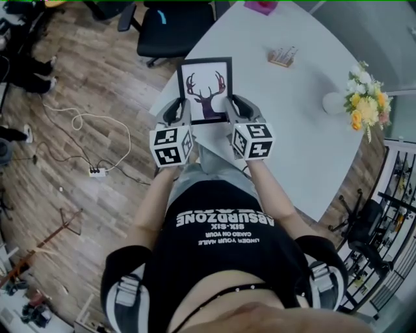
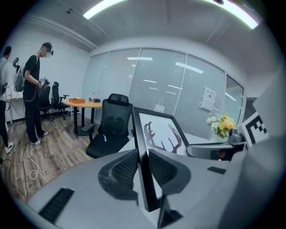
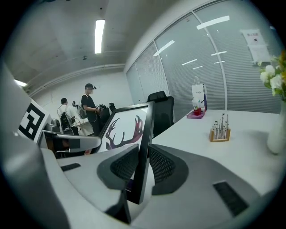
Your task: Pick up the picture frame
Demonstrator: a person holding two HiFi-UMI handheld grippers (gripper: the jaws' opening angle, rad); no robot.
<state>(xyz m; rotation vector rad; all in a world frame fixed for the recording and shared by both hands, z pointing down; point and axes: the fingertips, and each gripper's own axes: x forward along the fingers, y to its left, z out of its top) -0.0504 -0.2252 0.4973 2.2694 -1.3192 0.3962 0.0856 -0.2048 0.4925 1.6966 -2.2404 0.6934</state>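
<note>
The picture frame (image 1: 206, 90), with its dark antler print, sits just above the middle of the head view, over the near left edge of the white worktop (image 1: 292, 130). The left claw (image 1: 177, 114) is clamped on its lower left side and the right claw (image 1: 238, 109) on its lower right. Each gripper view shows ribbed pads (image 2: 127, 167) pressed against the thin black edge. The frame's bottom edge is hidden behind the marker cubes (image 1: 171, 144), and whether it clears the worktop cannot be made out. At the top edge of the frame an office chair (image 1: 172, 26) and a pink thing (image 1: 260, 6) are cut off. Flowers (image 1: 366, 101) stand at the right.
</note>
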